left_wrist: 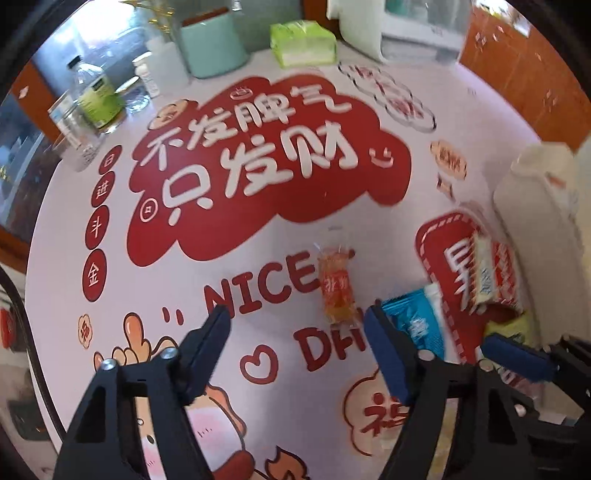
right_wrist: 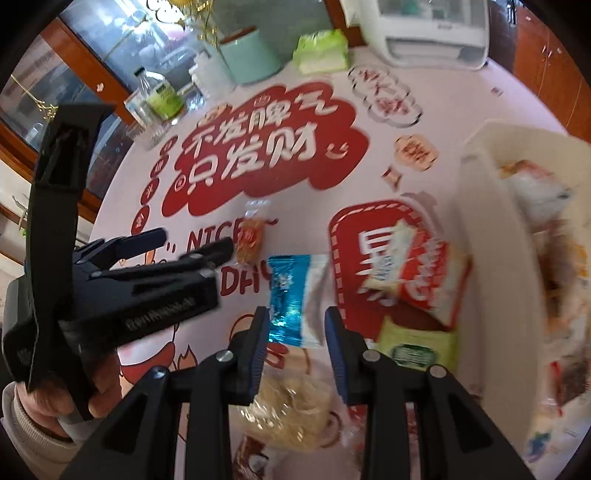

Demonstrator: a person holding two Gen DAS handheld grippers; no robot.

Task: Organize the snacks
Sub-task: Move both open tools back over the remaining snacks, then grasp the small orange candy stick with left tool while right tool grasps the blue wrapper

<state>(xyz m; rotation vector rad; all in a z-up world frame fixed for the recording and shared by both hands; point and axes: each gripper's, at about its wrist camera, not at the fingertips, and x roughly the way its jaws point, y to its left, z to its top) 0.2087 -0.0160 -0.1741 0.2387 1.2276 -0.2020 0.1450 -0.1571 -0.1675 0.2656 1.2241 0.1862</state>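
An orange snack packet (left_wrist: 336,288) lies on the printed tablecloth (left_wrist: 258,229), just beyond the tips of my left gripper (left_wrist: 295,321), which is open with nothing between its fingers. Beside it lies a blue and white packet (right_wrist: 291,299), its near end between the tips of my right gripper (right_wrist: 295,325); that gripper is open and its pads are not pressing on the packet. A red and white packet (right_wrist: 402,266) and a yellow-green packet (right_wrist: 413,347) lie by the white bin (right_wrist: 491,229), which holds several snacks. In the right wrist view, my left gripper (right_wrist: 192,245) reaches toward the orange packet (right_wrist: 253,240).
At the table's far side stand a mint canister (left_wrist: 212,44), a green tissue pack (left_wrist: 303,42), bottles (left_wrist: 98,96) and a white appliance (right_wrist: 432,33). A clear bag of pale food (right_wrist: 288,410) lies under my right gripper. A hand (right_wrist: 48,402) holds the left gripper.
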